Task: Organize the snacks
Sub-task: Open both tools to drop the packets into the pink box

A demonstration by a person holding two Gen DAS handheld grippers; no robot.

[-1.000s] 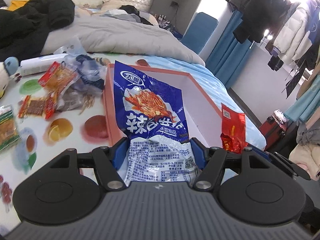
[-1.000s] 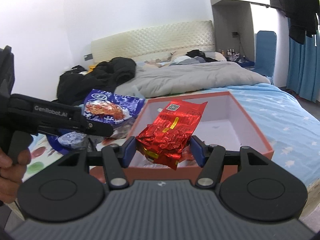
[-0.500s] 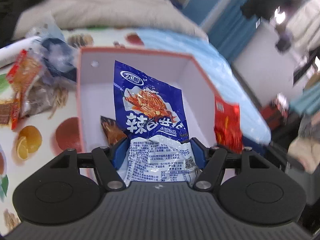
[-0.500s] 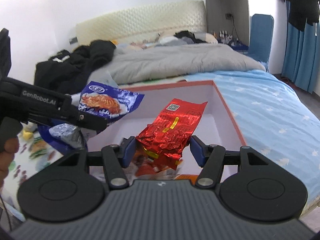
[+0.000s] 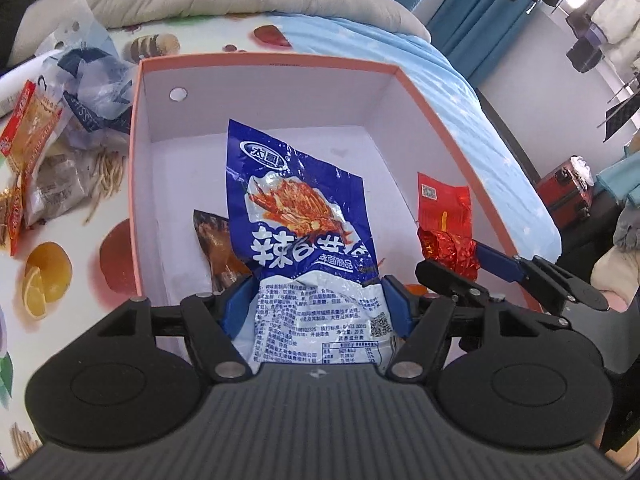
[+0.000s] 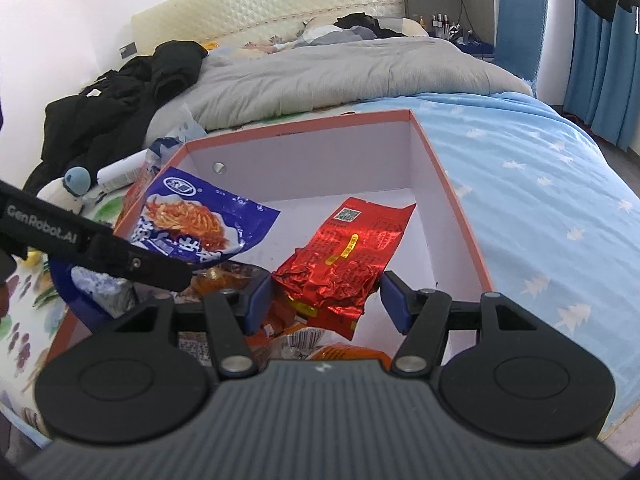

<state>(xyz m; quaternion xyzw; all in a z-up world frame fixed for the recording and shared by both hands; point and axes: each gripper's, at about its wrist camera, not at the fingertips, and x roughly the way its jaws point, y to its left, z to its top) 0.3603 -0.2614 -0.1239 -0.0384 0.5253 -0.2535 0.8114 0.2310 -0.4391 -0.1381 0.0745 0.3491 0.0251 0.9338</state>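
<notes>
An open pink-rimmed box (image 5: pixel 264 58) with white walls (image 6: pixel 452 192) lies on the bed. My left gripper (image 5: pixel 318 304) hangs over the box's near end, and a blue snack packet (image 5: pixel 304 216) sticks out forward between its blue pads. Its jaws are opening, though the pads still touch the packet. From the right wrist view the same blue packet (image 6: pixel 200 220) juts in from the left. My right gripper (image 6: pixel 326 300) is shut on a crumpled red foil packet (image 6: pixel 344 256), held above the box floor at the right side. The red packet (image 5: pixel 442 208) also appears in the left wrist view.
A brown packet (image 5: pixel 216 248) and orange packets (image 6: pixel 224 280) lie in the box's near end. Several loose snacks (image 5: pixel 36 120) and a plastic bag (image 5: pixel 88 80) sit left of the box on a fruit-print cloth. A grey duvet (image 6: pixel 340 76) and black clothes (image 6: pixel 132 92) lie beyond.
Both grippers have moved forward and down over the box and tilted downward, each carrying its packet. The box interior and the packets lying in it have come into view.
</notes>
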